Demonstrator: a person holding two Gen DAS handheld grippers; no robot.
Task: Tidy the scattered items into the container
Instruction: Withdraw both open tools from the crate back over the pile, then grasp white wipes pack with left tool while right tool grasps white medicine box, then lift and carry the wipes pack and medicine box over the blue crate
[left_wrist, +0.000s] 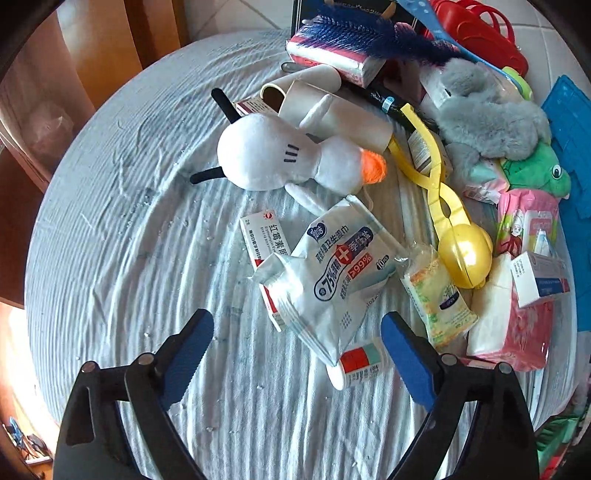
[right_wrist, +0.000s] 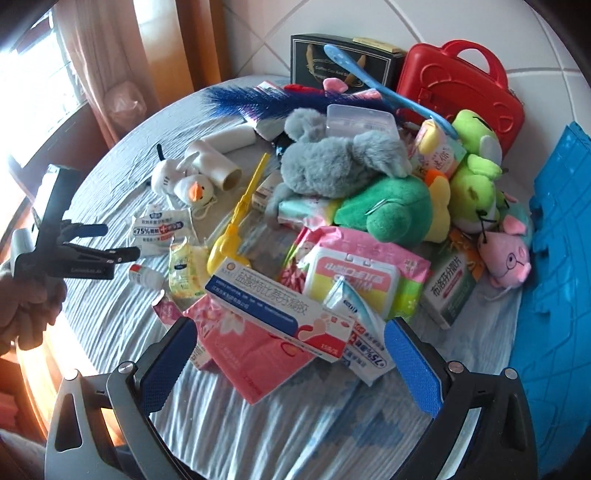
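A heap of scattered items lies on a round table with a pale blue cloth (left_wrist: 110, 258). My left gripper (left_wrist: 299, 350) hangs open over a white wet-wipes pack (left_wrist: 332, 273) and a small white bottle (left_wrist: 360, 363); its pads touch neither. Beyond them lies a white plush duck (left_wrist: 280, 155). My right gripper (right_wrist: 291, 362) is open above a white-and-blue medicine box (right_wrist: 277, 310) resting on a pink tissue pack (right_wrist: 251, 354). The left gripper (right_wrist: 120, 240) shows at the left of the right wrist view, held by a hand. A blue crate (right_wrist: 561, 258) stands at the table's right.
A grey plush (right_wrist: 332, 158), green plush toys (right_wrist: 391, 210), a pink pig (right_wrist: 506, 254), a yellow scoop tool (left_wrist: 461, 254) and cardboard tubes (left_wrist: 332, 107) crowd the middle. A red case (right_wrist: 458, 88) and a dark box (right_wrist: 332, 59) stand at the back. Curtains hang on the left.
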